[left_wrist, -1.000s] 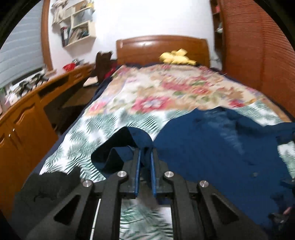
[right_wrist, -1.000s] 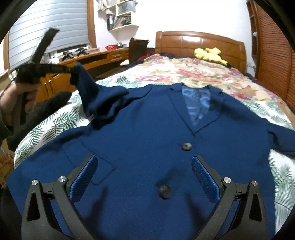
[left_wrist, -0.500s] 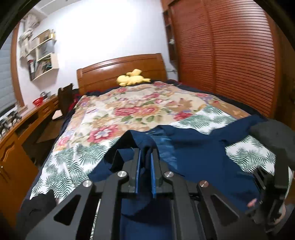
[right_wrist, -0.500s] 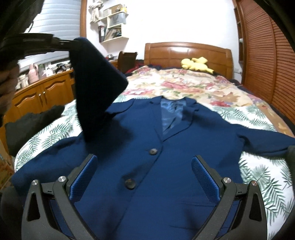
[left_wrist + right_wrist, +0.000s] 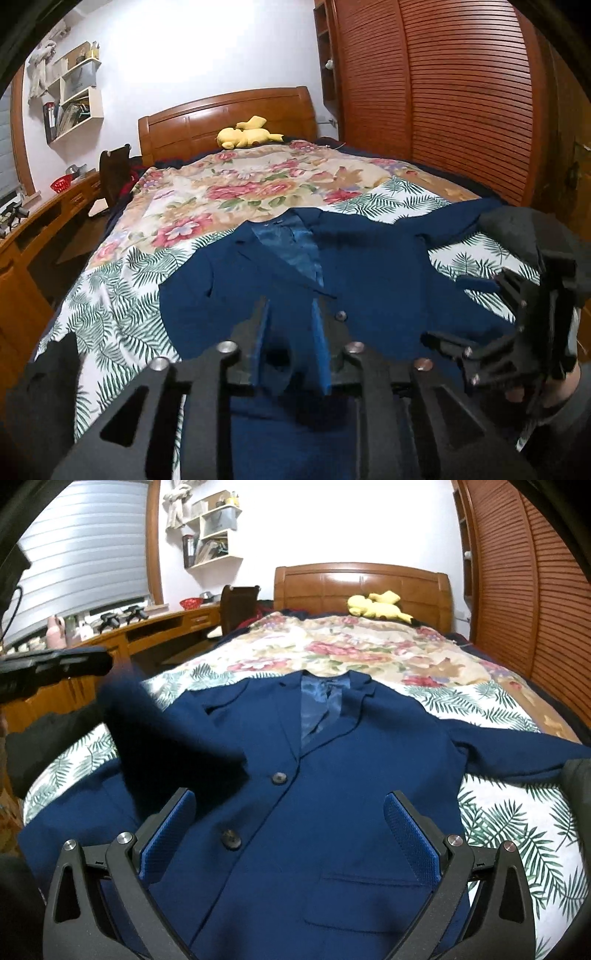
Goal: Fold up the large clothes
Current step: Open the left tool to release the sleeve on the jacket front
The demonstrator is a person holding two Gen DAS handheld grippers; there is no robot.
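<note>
A navy blue suit jacket (image 5: 332,775) lies face up and buttoned on the bed, collar toward the headboard. Its left sleeve (image 5: 166,746) is a blur, draped across the chest and hanging from my left gripper (image 5: 105,661) at the upper left. In the left wrist view the left gripper (image 5: 290,306) hovers over the jacket (image 5: 369,277). Its jaws are opening, with a fold of dark cloth loose low between them and the pads off it. My right gripper (image 5: 290,801) stands wide open above the lower front, holding nothing. The other sleeve (image 5: 517,753) stretches out to the right.
The bed has a floral and palm-leaf cover (image 5: 369,653), a yellow plush toy (image 5: 376,605) and a wooden headboard (image 5: 362,583). A dark garment (image 5: 44,746) lies at the bed's left edge. A wooden desk (image 5: 147,631) runs along the left, and slatted wardrobe doors (image 5: 461,92) along the right.
My left gripper carried the sleeve from the bed's left side over the jacket's chest, then its jaws parted and the sleeve slipped down. The right gripper stayed open and shifted a little.
</note>
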